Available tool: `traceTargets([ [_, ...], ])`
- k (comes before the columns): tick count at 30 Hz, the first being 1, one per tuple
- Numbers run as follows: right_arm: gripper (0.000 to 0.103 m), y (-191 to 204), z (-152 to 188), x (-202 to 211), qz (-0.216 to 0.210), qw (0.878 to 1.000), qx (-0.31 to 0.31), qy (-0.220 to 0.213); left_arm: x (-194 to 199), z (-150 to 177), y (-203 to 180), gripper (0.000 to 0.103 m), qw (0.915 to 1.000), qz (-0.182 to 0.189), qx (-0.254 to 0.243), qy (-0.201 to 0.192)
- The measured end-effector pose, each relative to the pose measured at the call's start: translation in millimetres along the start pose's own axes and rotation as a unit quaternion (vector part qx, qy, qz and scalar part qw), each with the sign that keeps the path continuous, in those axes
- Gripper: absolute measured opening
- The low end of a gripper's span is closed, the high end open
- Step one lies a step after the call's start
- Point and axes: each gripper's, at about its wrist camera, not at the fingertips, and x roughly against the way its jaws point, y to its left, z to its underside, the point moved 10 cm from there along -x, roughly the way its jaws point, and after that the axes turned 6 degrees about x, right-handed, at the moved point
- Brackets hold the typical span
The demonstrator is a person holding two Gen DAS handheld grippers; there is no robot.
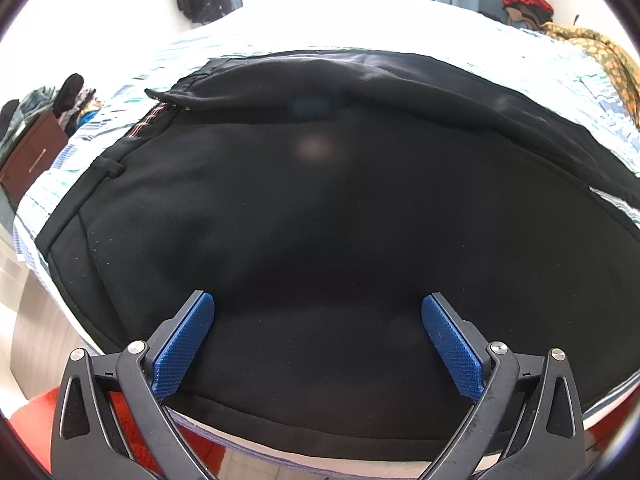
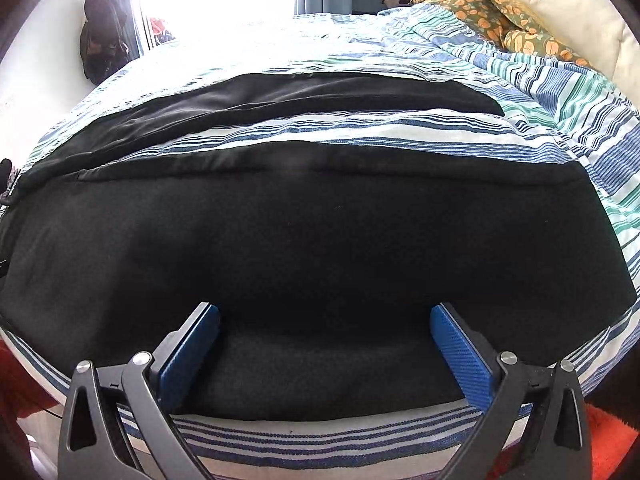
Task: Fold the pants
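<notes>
Black pants lie spread on a striped bed. The left wrist view shows the waist end, with the waistband at the left and a fold of fabric across the top. My left gripper hovers over the near edge, its blue pads wide apart and nothing between them. In the right wrist view the near leg of the pants fills the middle, and the far leg lies beyond a strip of bedding. My right gripper stands open over the near leg's edge, holding nothing.
The striped bedspread covers the bed, rumpled at the right. A patterned orange cloth lies at the far right corner. A brown drawer unit stands left of the bed. A dark bag hangs on the far wall. Red fabric sits below the bed edge.
</notes>
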Motion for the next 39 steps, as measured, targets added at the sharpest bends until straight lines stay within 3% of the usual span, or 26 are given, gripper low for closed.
traceTargets([
  [7, 0.103, -0.5, -0.6, -1.6, 0.003, 1.000, 0.003, -0.001, -5.5, -2.7, 2.3, 0.102, 0.9999, -0.008, -0.004, -0.014],
  [39, 0.103, -3.6, -2.2, -4.3, 0.006, 1.000, 0.007, -0.003, -7.4, -2.5, 0.6, 0.102, 0.9998, -0.014, -0.010, -0.003],
])
